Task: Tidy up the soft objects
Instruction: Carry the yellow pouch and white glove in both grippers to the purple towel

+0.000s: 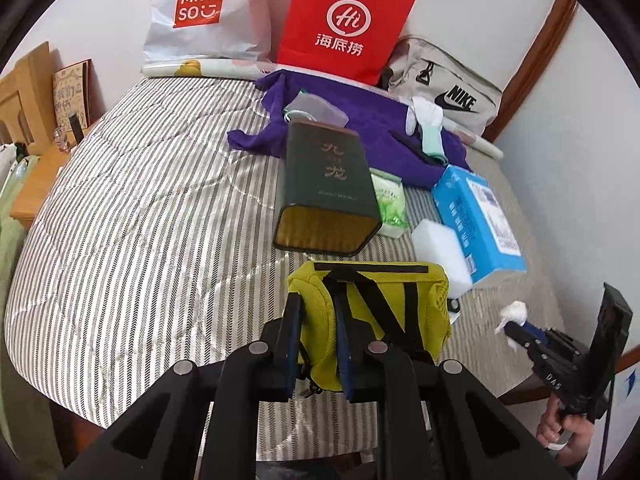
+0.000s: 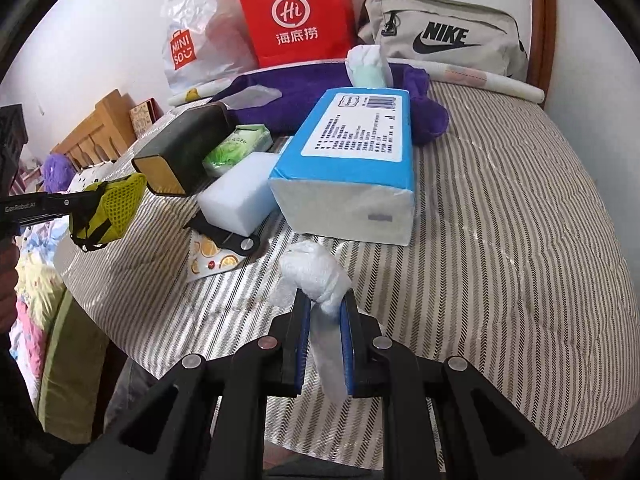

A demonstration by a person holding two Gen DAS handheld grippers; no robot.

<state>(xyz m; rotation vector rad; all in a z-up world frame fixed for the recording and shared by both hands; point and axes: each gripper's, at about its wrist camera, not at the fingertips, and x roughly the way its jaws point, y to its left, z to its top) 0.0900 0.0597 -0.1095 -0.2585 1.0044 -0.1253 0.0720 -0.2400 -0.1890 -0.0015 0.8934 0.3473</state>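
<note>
Yellow pouch [image 1: 372,312] pinched between left jaws.

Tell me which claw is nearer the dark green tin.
Left. The left claw, shut on the yellow pouch, sits just before the dark green tin; the right claw, holding crumpled tissue, is farther off.
</note>
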